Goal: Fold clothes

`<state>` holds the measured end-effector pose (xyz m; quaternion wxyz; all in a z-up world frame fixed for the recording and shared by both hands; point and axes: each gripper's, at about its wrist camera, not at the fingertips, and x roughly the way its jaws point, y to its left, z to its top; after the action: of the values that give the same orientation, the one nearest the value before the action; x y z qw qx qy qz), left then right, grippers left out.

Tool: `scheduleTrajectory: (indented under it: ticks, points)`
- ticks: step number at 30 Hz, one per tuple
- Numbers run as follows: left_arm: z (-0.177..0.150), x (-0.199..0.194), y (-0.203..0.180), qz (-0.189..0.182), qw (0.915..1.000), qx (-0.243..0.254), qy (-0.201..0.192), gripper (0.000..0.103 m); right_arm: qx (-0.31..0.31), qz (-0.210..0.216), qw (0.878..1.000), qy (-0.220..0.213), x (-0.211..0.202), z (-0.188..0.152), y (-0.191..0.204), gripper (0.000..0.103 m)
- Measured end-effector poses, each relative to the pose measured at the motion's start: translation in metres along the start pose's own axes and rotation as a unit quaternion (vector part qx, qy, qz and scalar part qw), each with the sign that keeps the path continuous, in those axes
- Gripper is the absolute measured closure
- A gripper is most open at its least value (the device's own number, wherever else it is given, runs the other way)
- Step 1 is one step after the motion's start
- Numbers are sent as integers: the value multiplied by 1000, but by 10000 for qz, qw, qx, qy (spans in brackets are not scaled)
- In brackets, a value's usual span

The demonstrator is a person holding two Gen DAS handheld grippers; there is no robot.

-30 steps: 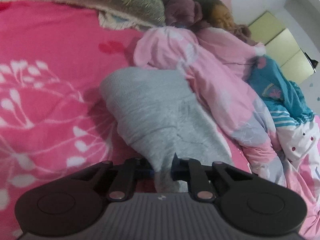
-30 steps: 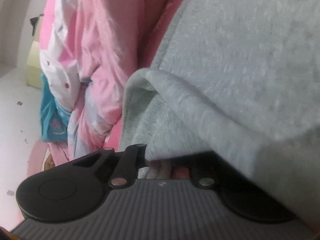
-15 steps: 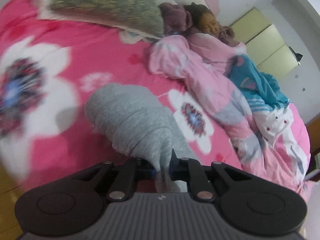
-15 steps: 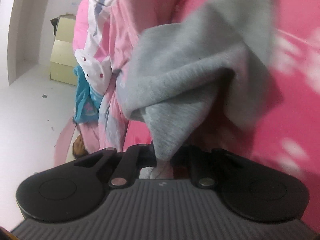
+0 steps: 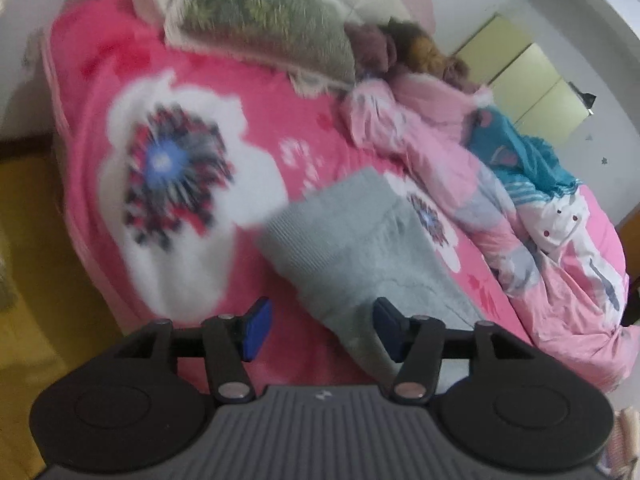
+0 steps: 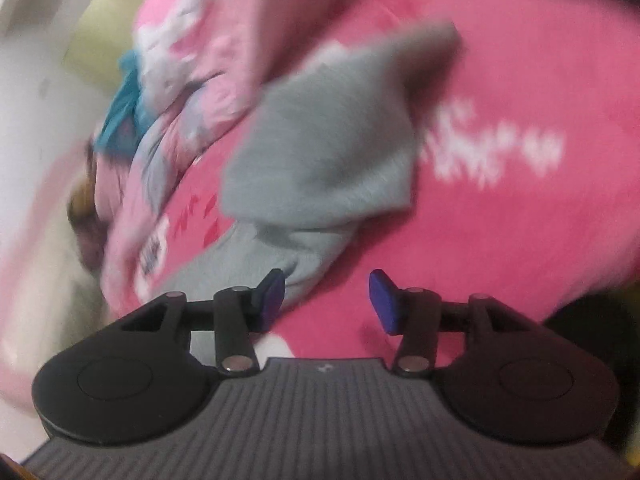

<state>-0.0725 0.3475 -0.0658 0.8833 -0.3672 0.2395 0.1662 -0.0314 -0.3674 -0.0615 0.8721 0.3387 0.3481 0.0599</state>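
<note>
Black claw (image 5: 320,330), blue pads (image 5: 256,330)

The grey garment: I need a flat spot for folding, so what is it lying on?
The grey garment lies on the pink flowered blanket, overlapping a white flower print. Whatever is beneath the garment's middle is covered.

one grey garment (image 5: 360,248), one pillow (image 5: 260,20), two tools

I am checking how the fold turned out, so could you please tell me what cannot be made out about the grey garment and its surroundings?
- Grey garment, left wrist view: its near end is hidden behind the left gripper.
- Grey garment, right wrist view: motion blur hides folds and edges.
- Flowered bedspread, left wrist view: pattern blurred.
- Pile of pink bedding: what lies under it is covered.
</note>
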Motion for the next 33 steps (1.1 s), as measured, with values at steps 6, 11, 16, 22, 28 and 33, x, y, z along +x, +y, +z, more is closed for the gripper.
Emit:
scheduleTrajectory:
  ticks: [6, 11, 16, 22, 28, 33]
  points:
    - [24, 4, -7, 134, 9981, 331, -506, 20, -2231, 1239, 9666, 227, 59, 17, 134, 46]
    - [34, 41, -11, 282, 9985, 364, -307, 25, -3662, 2579, 8876, 1080, 194, -14, 280, 46]
    - [23, 60, -4, 265, 9983, 491, -134, 41, -4888, 2773, 8147, 1429, 302, -75, 396, 47]
    - [10, 58, -8, 291, 9943, 965, -359, 54, -5789, 3049, 7404, 1542, 349, -132, 428, 52]
    - [10, 51, -18, 275, 9892, 1288, -636, 67, -6069, 2777, 7308, 1429, 353, -147, 419, 100]
    - [19, 52, -25, 234, 9881, 1370, -656, 69, -5973, 2845, 7427, 1035, 347, -135, 436, 100]
